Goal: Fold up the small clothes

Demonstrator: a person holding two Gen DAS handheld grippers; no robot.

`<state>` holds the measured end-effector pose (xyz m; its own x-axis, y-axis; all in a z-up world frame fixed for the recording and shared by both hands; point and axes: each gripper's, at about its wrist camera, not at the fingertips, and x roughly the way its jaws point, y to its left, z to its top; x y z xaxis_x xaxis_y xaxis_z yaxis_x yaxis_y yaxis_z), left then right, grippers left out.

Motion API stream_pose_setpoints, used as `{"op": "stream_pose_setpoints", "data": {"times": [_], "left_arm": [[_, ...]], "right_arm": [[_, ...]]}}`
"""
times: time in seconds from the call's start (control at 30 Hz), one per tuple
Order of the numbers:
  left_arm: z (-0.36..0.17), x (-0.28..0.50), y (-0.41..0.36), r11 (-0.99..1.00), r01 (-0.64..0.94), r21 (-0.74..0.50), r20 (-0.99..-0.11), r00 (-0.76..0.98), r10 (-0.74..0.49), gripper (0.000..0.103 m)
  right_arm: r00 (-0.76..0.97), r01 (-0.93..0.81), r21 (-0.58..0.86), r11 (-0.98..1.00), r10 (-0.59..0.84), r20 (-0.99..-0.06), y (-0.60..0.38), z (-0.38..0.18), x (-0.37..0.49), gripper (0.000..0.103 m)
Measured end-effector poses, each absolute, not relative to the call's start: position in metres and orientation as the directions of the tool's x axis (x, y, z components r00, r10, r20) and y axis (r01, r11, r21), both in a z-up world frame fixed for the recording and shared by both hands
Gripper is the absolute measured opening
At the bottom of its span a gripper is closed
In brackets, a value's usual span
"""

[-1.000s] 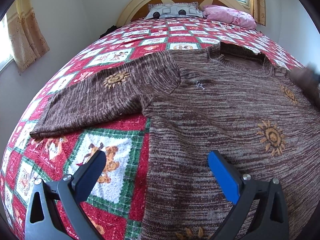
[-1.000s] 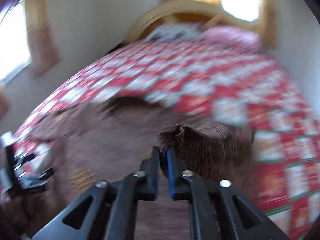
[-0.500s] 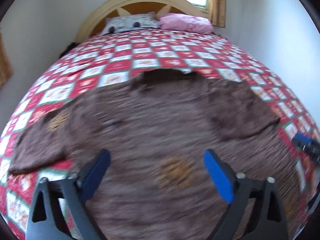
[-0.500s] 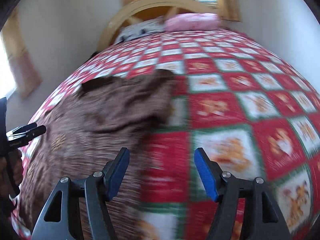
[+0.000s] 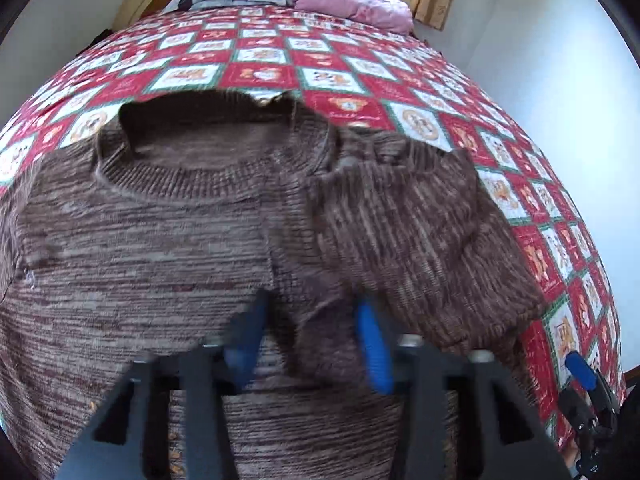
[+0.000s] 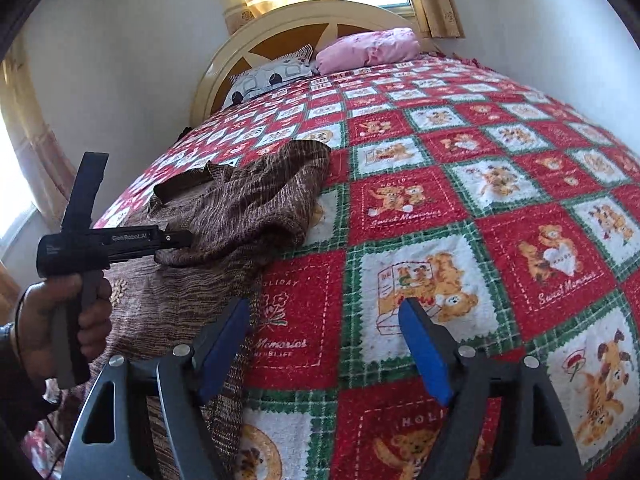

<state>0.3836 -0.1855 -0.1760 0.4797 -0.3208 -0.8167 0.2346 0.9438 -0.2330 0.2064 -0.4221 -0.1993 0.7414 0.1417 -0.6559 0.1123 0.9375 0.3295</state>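
Left wrist view: my left gripper [image 5: 312, 344] has just been closing, its jaws now pinching the folded-in sleeve cuff [image 5: 320, 320] of the brown sweater [image 5: 140, 240] spread on the bed [image 5: 360, 80]. Right wrist view: my right gripper [image 6: 324, 344] has just been opening, wide and empty over the quilt, beside the sweater's edge.
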Motion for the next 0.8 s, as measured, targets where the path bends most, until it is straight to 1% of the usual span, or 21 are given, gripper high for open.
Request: {"op": "stream_pose_setpoints", "data": {"times": [0.03,0.13,0.33,0.4,0.47,0.6,0.73,0.8], "left_arm": [[-0.175,0.383,-0.185,0.927,0.250,-0.281,-0.808,0.459,-0.369,0.009],[-0.162,0.378,-0.180,0.938,0.242,-0.248,-0.793,0.505,-0.340,0.009],[-0.116,0.355,-0.144,0.947,0.257,-0.195,-0.733,0.603,-0.315,0.009],[-0.110,0.353,-0.138,0.953,0.258,-0.160,-0.723,0.627,-0.291,0.009],[-0.113,0.359,-0.138,0.961,0.256,-0.105,-0.721,0.645,-0.251,0.009],[-0.126,0.365,-0.129,0.968,0.244,-0.055,-0.738,0.644,-0.204,0.009],[-0.159,0.375,-0.126,0.976,0.217,0.008,-0.776,0.617,-0.131,0.009],[-0.174,0.378,-0.125,0.976,0.214,0.033,-0.788,0.607,-0.106,0.011]], "right_arm": [[0.739,0.114,0.333,0.936,0.144,-0.658,-0.423,-0.200,0.207,0.078],[0.736,0.115,0.322,0.940,0.138,-0.663,-0.420,-0.200,0.205,0.078],[0.731,0.116,0.312,0.943,0.132,-0.669,-0.419,-0.201,0.205,0.078],[0.730,0.116,0.307,0.944,0.129,-0.671,-0.419,-0.201,0.205,0.078],[0.729,0.117,0.305,0.945,0.127,-0.673,-0.419,-0.201,0.206,0.078],[0.724,0.118,0.303,0.946,0.127,-0.678,-0.419,-0.202,0.207,0.078],[0.718,0.112,0.301,0.947,0.132,-0.683,-0.418,-0.203,0.209,0.081],[0.717,0.111,0.301,0.947,0.133,-0.684,-0.418,-0.204,0.209,0.081]]}}
